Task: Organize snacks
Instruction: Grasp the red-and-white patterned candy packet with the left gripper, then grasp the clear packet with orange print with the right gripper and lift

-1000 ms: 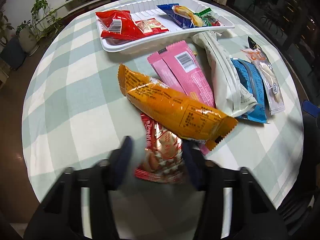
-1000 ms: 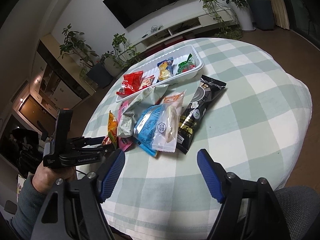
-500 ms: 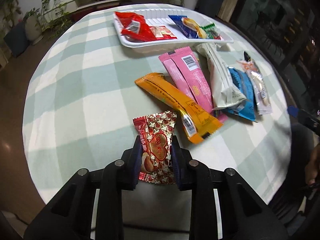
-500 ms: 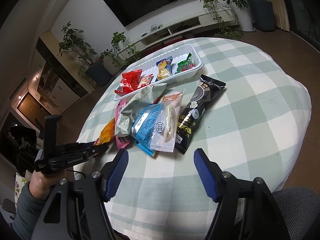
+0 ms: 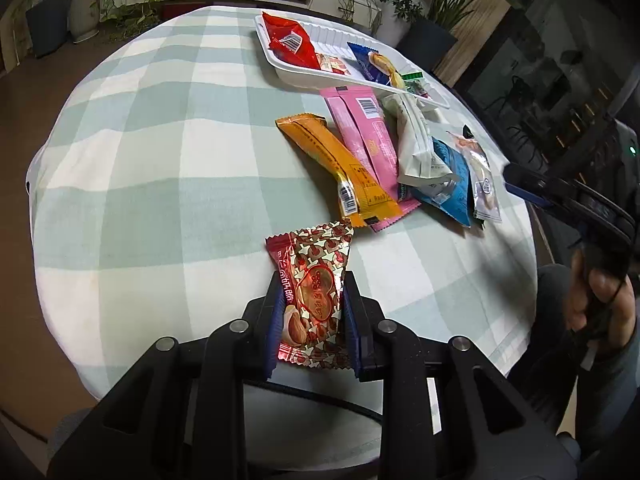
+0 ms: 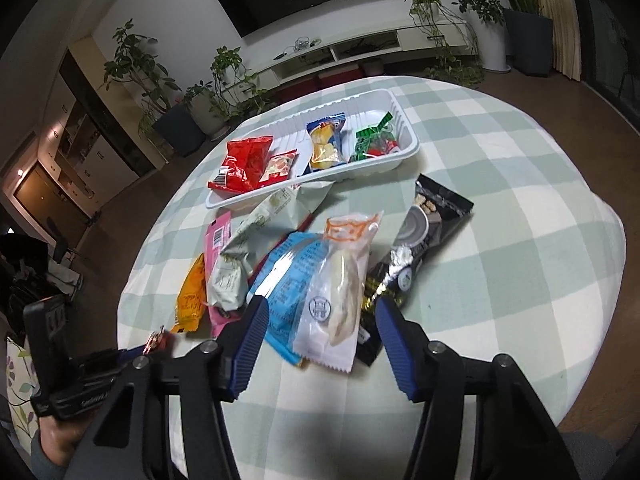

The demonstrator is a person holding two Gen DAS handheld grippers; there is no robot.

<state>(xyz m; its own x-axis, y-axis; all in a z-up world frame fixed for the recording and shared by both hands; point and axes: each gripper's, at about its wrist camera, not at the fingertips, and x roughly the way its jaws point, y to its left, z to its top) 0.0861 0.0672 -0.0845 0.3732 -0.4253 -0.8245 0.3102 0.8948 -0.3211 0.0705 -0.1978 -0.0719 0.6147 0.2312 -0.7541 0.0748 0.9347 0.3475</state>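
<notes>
The left hand-held gripper (image 5: 313, 312) is clamped on a red-and-gold foil almond chocolate packet (image 5: 311, 280), its blue pads pinching the packet's lower half so the sealed top end sticks out ahead, free to be laid down first. The packet is apart from the loose pile on the checked surface (image 5: 152, 168), probably on its way to the white tray (image 6: 404, 152) at the far side, where a red packet (image 6: 246, 162) and a blue-wrapped snack (image 6: 326, 142) already lie in separate compartments, suggesting sorting by kind.

The right hand-held gripper (image 6: 320, 350) is closing, its jaws straddling the near end of a clear-wrapped bun packet (image 6: 340, 292) that lies over a blue packet (image 6: 288, 280); the pads do not yet press it. A black packet (image 6: 424, 232) lies just beside, close enough to be caught by accident.
</notes>
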